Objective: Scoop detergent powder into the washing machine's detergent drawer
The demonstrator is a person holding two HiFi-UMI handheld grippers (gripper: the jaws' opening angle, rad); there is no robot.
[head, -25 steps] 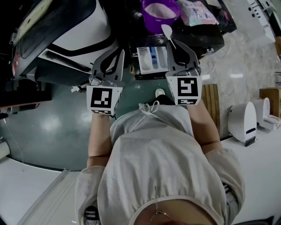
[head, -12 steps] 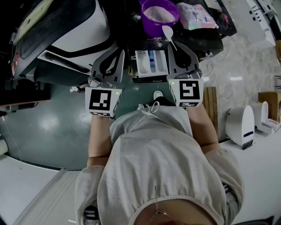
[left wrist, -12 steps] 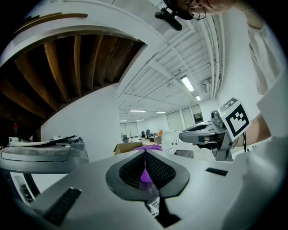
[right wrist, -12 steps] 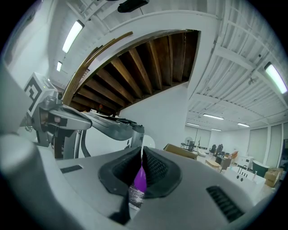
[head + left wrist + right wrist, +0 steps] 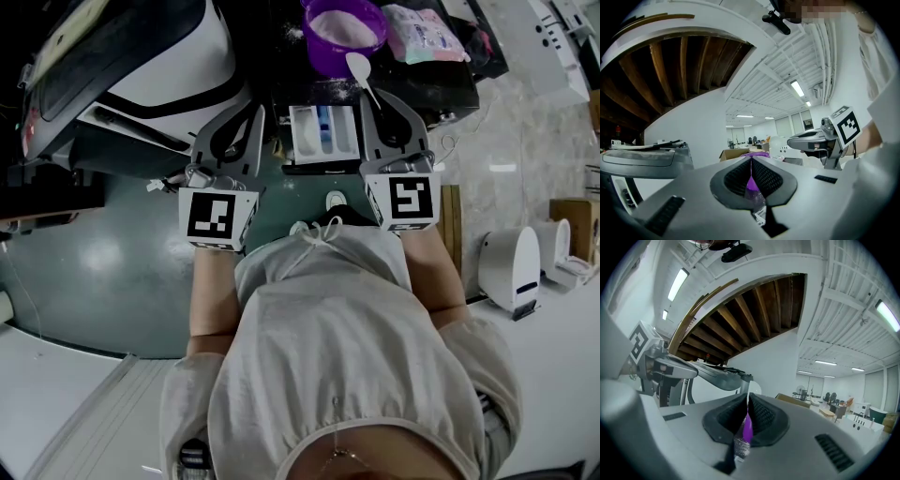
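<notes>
Powder [image 5: 343, 28]: in bowl [image 5: 322, 54], your 12 o'clock.
Drawer [image 5: 323, 131]: between your grippers.
Right gripper [image 5: 375, 96]: clamped on spoon [image 5: 357, 67].
Left gripper [image 5: 257, 112]: jaws together, empty.

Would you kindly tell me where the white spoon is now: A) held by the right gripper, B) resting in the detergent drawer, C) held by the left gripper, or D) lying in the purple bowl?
A: the white spoon sticks out of the shut jaws of the right gripper, near the purple bowl; the left gripper is shut and empty.
</notes>
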